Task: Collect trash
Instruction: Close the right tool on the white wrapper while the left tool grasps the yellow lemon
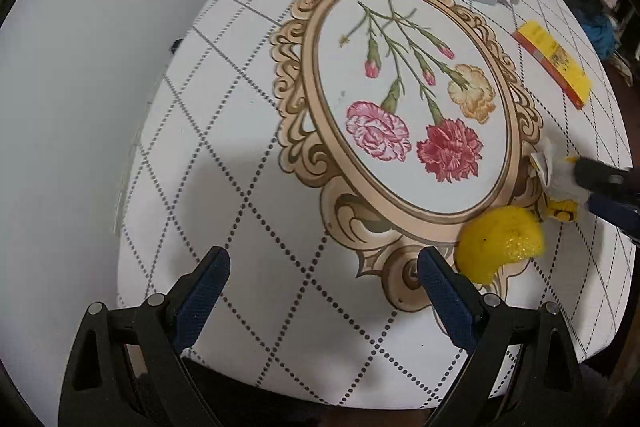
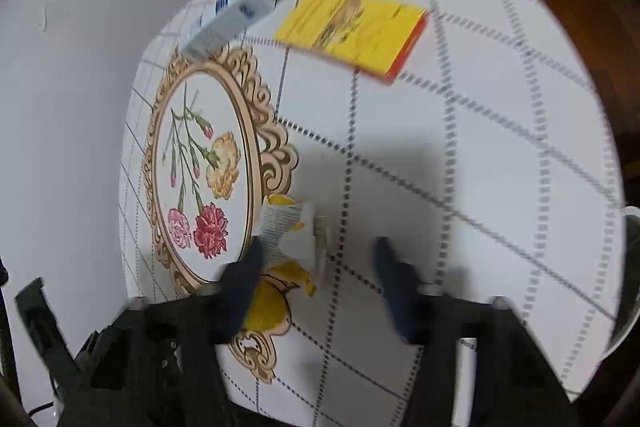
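The table (image 1: 240, 187), under a checked cloth with a flower medallion, is carrying four scraps. The yellow box (image 2: 352, 31) and white carton (image 2: 232, 15) are lying at the far side, well apart from the grippers. The peel (image 1: 500, 247) is sitting on the medallion's near rim, just right of the left gripper (image 1: 320, 267), whose jaws are standing wide apart and empty. The right gripper (image 2: 320, 267) is straddling the wrapper (image 2: 292, 231) with jaws apart; it is not yet pinching. A good grasp probably means lowering until both pads are flanking the crumpled paper, centring it, then closing without catching the cloth.
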Action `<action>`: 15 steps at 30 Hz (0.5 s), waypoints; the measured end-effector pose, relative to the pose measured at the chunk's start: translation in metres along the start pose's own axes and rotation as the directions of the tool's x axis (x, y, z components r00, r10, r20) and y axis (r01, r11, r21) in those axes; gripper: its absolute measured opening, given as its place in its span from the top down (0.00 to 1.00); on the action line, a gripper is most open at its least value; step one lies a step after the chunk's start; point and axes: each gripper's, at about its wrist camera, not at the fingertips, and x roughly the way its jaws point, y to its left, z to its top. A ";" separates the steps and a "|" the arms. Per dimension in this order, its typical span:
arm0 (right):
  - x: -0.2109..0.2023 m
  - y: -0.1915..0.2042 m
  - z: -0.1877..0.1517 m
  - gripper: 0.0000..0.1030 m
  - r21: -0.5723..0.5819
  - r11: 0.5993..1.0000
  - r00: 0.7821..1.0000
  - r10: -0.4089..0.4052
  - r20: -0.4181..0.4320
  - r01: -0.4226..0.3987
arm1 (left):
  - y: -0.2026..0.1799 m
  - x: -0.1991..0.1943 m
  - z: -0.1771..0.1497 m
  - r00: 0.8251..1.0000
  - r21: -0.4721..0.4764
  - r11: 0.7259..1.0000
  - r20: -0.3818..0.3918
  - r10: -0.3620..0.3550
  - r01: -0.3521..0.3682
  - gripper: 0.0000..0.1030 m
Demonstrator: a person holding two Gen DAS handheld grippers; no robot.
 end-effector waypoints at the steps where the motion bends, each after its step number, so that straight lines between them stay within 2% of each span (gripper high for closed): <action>1: -0.003 0.003 -0.001 0.69 -0.018 1.000 1.000 -0.004 0.028 0.005 | -0.002 0.000 0.000 1.000 0.012 1.000 0.007 -0.014 0.014 0.08; 2: -0.004 0.003 -0.001 0.82 -0.024 1.000 1.000 0.006 0.026 -0.005 | -0.005 -0.002 0.000 0.999 0.029 0.999 0.018 -0.028 0.027 0.08; 3: -0.007 0.000 -0.002 0.89 -0.020 1.000 1.000 0.013 0.025 -0.013 | -0.010 -0.006 0.001 0.998 0.053 0.997 0.033 -0.049 0.047 0.08; 5: -0.021 -0.010 -0.007 0.89 -0.014 1.000 0.999 -0.008 0.052 0.009 | -0.025 -0.015 0.000 0.993 0.122 0.988 0.062 -0.099 0.091 0.08; 7: -0.034 -0.020 -0.010 0.89 -0.004 0.999 0.997 -0.033 0.073 0.034 | -0.046 -0.022 -0.004 0.986 0.219 0.967 0.071 -0.149 0.130 0.08; 10: -0.050 -0.042 -0.016 0.89 0.031 0.998 0.994 -0.065 0.084 0.063 | -0.073 -0.023 -0.010 0.984 0.329 0.935 0.070 -0.164 0.132 0.08; 13: -0.060 -0.063 -0.023 0.89 0.061 0.992 0.990 -0.114 0.082 0.109 | -0.089 -0.019 -0.008 0.987 0.407 0.907 0.067 -0.144 0.105 0.10; 14: -0.063 -0.071 -0.026 0.89 0.067 0.992 0.990 -0.114 0.080 0.109 | -0.094 -0.015 -0.007 0.989 0.422 0.902 0.066 -0.133 0.093 0.17; 15: -0.062 -0.076 -0.028 0.89 0.075 0.991 0.991 -0.116 0.070 0.110 | -0.098 -0.014 -0.006 0.991 0.432 0.898 0.063 -0.122 0.083 0.29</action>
